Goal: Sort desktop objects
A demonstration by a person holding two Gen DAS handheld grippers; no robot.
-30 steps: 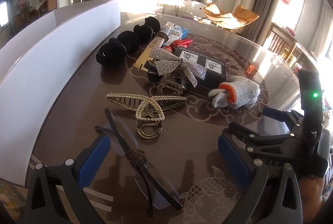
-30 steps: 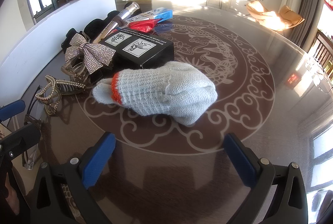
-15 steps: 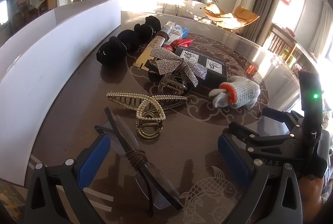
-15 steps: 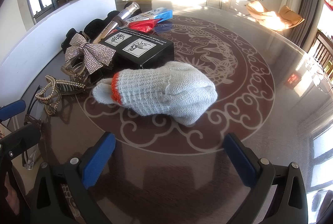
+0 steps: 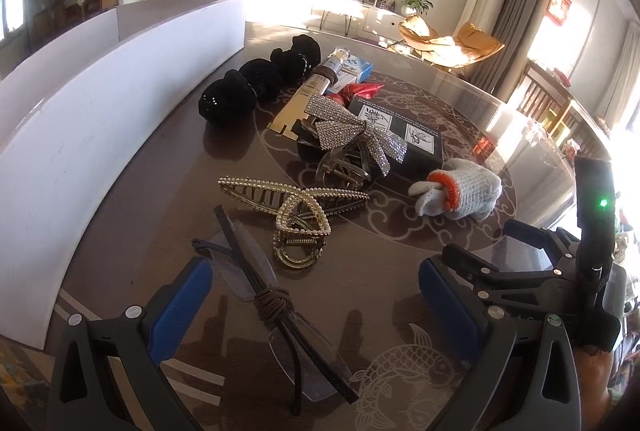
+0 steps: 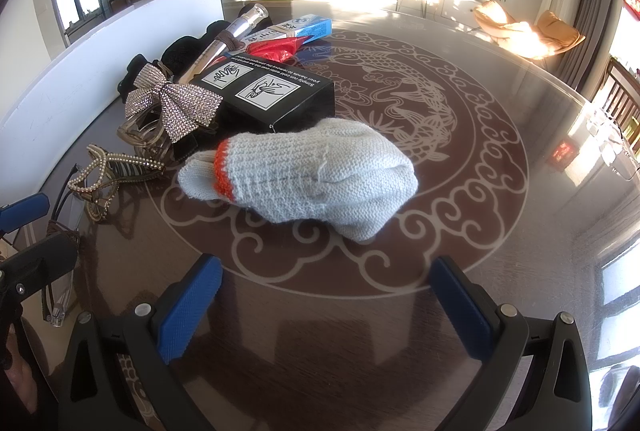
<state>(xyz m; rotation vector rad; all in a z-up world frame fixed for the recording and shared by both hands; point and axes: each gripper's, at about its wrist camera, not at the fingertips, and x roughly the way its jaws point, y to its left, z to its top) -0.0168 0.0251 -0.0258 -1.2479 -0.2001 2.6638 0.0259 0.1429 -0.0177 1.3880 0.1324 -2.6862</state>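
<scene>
No change against the frames from a second ago: both grippers and every object sit where they were.

Left gripper point(image 5: 312, 307) hovers low over the table point(image 5: 160, 191), jaws wide apart, holding nothing; its blue pads point(image 5: 180, 305) flank the folded glasses point(image 5: 264, 291), not touching them. The glasses lie flat, long axis running from far-left to near-right, a brown cord knotted around the middle.

Right gripper point(image 6: 324, 307) is likewise spread wide and empty, level with the tabletop, aimed at the knit glove point(image 6: 304, 177). The glove lies just ahead of the fingertips, apart from them, long axis left to right, orange-banded cuff pointing left.

Just beyond the glasses sits the pearl claw clip point(image 5: 294, 209), its toothed side extending left. Further back, the rhinestone bow clip point(image 5: 352, 133) rests against the black box point(image 5: 404, 135). Behind that lie a silver tube point(image 5: 320, 79), a blue-white carton point(image 5: 356, 67) and a red wrapper point(image 5: 360, 91). Black scrunchies point(image 5: 256, 83) line up along the white board point(image 5: 80, 111) at the left.
</scene>
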